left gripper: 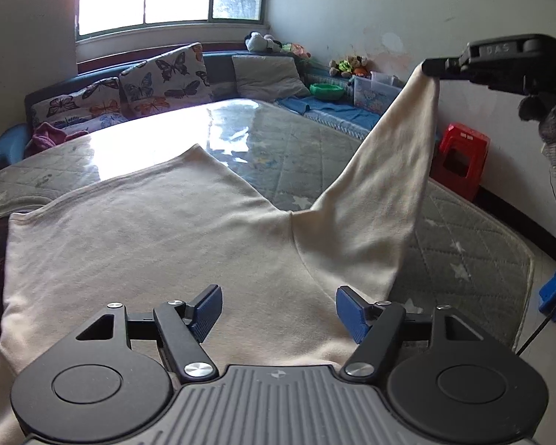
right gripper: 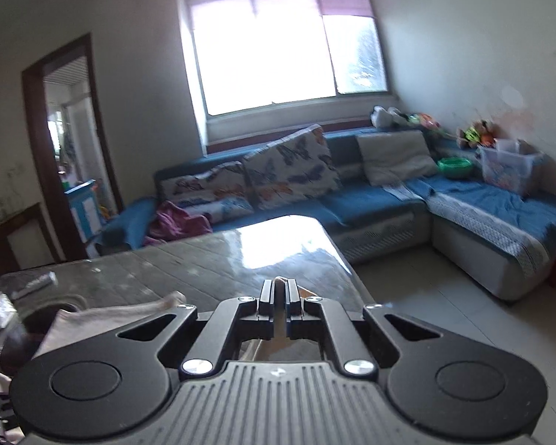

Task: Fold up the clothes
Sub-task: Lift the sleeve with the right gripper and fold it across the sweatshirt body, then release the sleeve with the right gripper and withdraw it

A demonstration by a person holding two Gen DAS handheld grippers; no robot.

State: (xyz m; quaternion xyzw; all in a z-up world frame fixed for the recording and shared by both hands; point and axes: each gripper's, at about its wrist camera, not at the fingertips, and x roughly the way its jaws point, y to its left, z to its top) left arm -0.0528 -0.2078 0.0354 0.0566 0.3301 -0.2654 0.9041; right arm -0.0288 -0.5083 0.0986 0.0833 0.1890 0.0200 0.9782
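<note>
I have a cream long-sleeved top (left gripper: 148, 230) spread flat on the glass-topped table (left gripper: 241, 126), and I take its body as my landmark. My right gripper (left gripper: 432, 66) is clamped tight on the cuff of one sleeve (left gripper: 389, 170), holding it up in the air to the right of the body and well above the table; in the right wrist view a sliver of pale cloth shows between the closed fingers (right gripper: 267, 293). The sleeve's long axis runs from the shoulder seam at the body's right edge slantwise up to that cuff. My left gripper (left gripper: 278, 307) hangs over the near part of the body, jaws standing wide apart with nothing between them, its blue pads (left gripper: 205, 307) just above the cloth. I judge the next move is to carry the cuff leftward across the body, so the sleeve folds over at the shoulder seam. The right hand owns that; the left is nearer the seam to pin it.
</note>
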